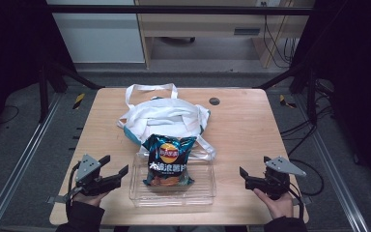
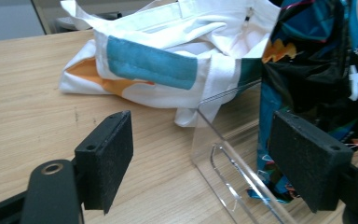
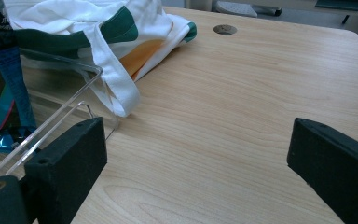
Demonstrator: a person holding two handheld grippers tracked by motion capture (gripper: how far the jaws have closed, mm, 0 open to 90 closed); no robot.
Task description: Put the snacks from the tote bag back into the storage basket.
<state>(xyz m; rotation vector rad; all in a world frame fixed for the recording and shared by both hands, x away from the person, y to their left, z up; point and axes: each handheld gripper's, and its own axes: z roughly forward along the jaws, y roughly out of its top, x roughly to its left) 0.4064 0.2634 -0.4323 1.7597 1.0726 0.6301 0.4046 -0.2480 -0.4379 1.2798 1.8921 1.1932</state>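
Note:
A dark blue crisp bag (image 1: 168, 159) lies in a clear plastic tray (image 1: 140, 192) at the table's front middle; its top leans on a white cloth tote bag (image 1: 166, 116) behind. My left gripper (image 1: 116, 166) rests left of the tray, open, nothing between its pads. In the left gripper view the tray wall (image 2: 223, 154) and crisp bag (image 2: 317, 70) lie ahead on the right, the tote (image 2: 168, 60) beyond. My right gripper (image 1: 246, 176) sits right of the tray, open and empty. The right gripper view has the tray's corner (image 3: 70, 93) and the tote strap (image 3: 116, 88) at left.
The wooden table (image 1: 241, 125) has a round cable hole (image 1: 214, 101) at the back right. Bare wood lies on both sides of the tray and tote. Black frame posts stand at the table's sides; a desk and cables lie on the floor beyond.

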